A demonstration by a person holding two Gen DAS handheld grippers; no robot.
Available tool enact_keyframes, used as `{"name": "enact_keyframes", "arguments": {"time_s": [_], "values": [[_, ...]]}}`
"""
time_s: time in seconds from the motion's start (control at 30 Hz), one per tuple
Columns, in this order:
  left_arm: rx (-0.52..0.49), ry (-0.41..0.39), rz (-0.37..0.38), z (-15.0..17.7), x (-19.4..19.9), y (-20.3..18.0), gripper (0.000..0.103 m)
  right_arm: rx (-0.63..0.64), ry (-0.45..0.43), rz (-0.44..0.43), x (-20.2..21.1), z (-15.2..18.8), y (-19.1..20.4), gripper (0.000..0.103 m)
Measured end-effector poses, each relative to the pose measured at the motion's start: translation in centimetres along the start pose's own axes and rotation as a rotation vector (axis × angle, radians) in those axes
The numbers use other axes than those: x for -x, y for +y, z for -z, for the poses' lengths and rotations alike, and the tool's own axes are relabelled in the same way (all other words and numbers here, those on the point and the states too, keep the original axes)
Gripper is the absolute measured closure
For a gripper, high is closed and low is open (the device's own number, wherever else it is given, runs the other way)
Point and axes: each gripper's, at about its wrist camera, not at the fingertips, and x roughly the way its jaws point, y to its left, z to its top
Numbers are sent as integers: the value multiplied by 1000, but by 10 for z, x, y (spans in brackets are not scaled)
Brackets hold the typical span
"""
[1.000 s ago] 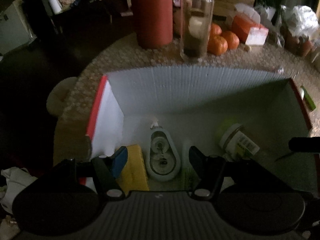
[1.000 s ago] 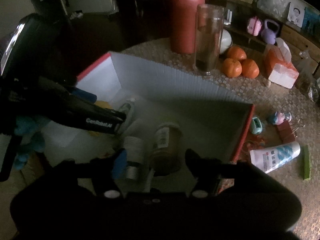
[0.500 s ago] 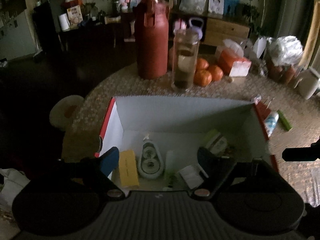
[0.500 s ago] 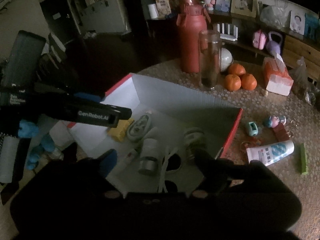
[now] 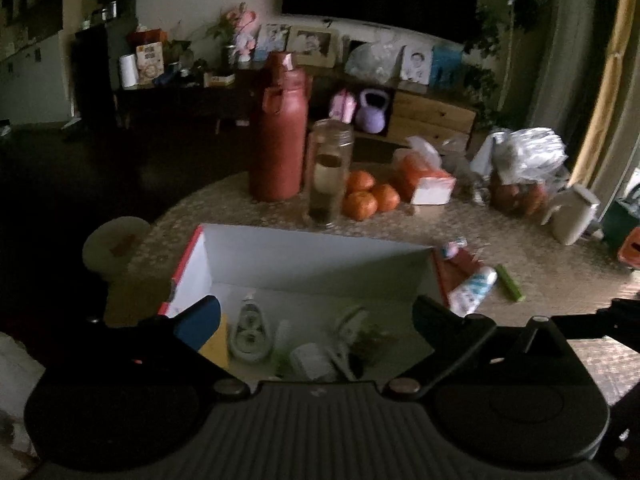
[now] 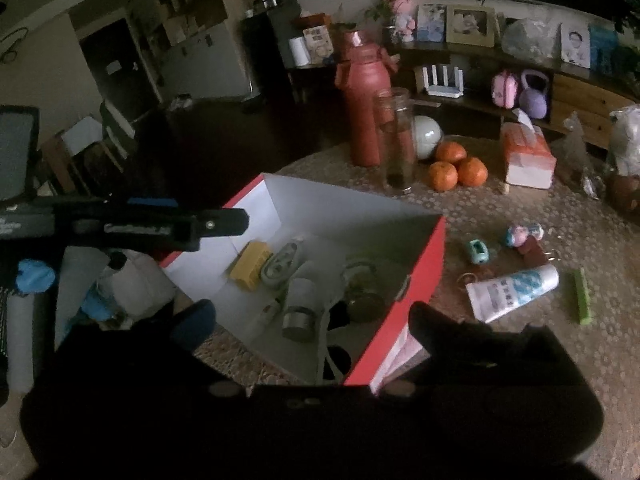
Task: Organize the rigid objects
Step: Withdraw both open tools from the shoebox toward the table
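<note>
A red box with a white inside (image 5: 308, 264) (image 6: 424, 276) stands on the round table. In it lie a yellow block (image 6: 249, 265), a correction tape dispenser (image 5: 250, 330) (image 6: 282, 265), a small grey jar (image 6: 298, 302), a glass jar (image 6: 360, 292) and scissors (image 6: 332, 344). My left gripper (image 5: 316, 316) is open and empty, raised above the box's near side. My right gripper (image 6: 312, 320) is open and empty, above the box's near right corner. A white tube (image 6: 512, 290) (image 5: 474, 286), a green stick (image 6: 582, 294), a teal toy (image 6: 480, 250) and a pink toy (image 6: 520, 234) lie on the table right of the box.
A red flask (image 5: 280, 140), a tall glass jar (image 5: 330, 176), three oranges (image 5: 368, 198) and a tissue box (image 5: 424, 182) stand behind the box. Bags (image 5: 524, 168) and a white jug (image 5: 572, 216) sit at the far right. The left gripper's body (image 6: 120, 226) crosses the right wrist view.
Both grippers have risen and pulled back from the box; their jaws have opened wider. The box now looks smaller and more of the table shows.
</note>
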Motion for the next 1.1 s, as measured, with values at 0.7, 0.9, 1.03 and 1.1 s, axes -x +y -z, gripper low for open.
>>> {"name": "enact_keyframes", "arguments": {"time_s": [0.7, 0.9, 1.03, 1.1], "values": [[-115, -29, 88, 16, 19, -101, 0, -60, -104, 62, 73, 33, -65, 0], [-154, -13, 149, 22, 4, -127, 0, -94, -94, 125, 84, 40, -99, 0], [-189, 17, 169, 19, -14, -145, 0, -103, -74, 169, 86, 43, -121, 0], [-226, 35, 184, 15, -23, -155, 0, -108, -57, 186, 84, 43, -133, 0]]}}
